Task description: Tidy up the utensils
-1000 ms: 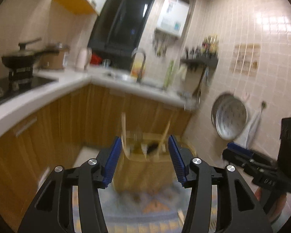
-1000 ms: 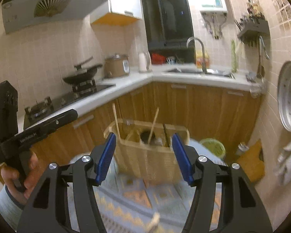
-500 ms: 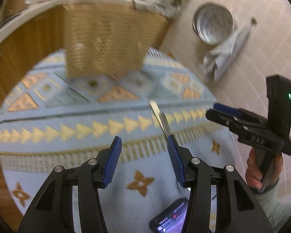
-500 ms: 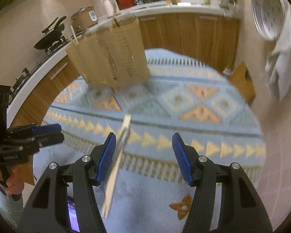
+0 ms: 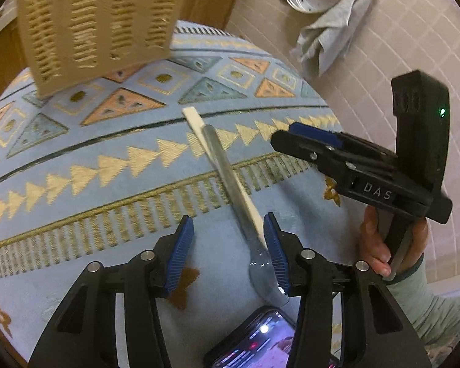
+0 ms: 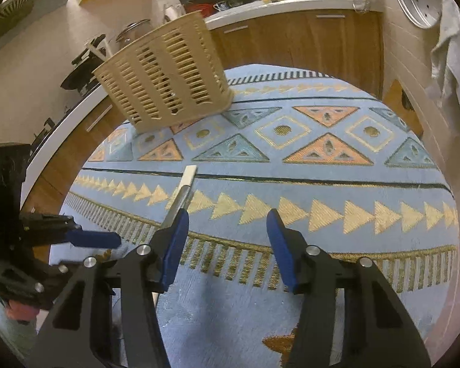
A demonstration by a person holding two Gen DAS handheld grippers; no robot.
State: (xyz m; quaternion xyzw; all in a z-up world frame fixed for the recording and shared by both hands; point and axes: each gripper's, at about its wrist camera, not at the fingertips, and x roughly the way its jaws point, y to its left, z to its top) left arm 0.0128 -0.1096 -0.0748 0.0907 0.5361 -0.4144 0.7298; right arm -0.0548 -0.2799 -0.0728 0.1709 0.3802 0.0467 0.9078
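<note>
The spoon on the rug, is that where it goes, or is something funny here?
Yes, it looks out of place. The spoon lies flat on the patterned cloth, apart from the slotted basket where other utensils stand. A phone with its screen lit lies near the spoon's bowl end too. Both grippers, left and right, are open.

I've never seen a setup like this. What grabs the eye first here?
Probably the bright blue patterned rug, with a long pale-handled utensil lying across its triangle border. Behind it stands a beige slotted basket. Two open blue-tipped grippers frame the scene: the left gripper beside the utensil, the right gripper above the rug.
</note>
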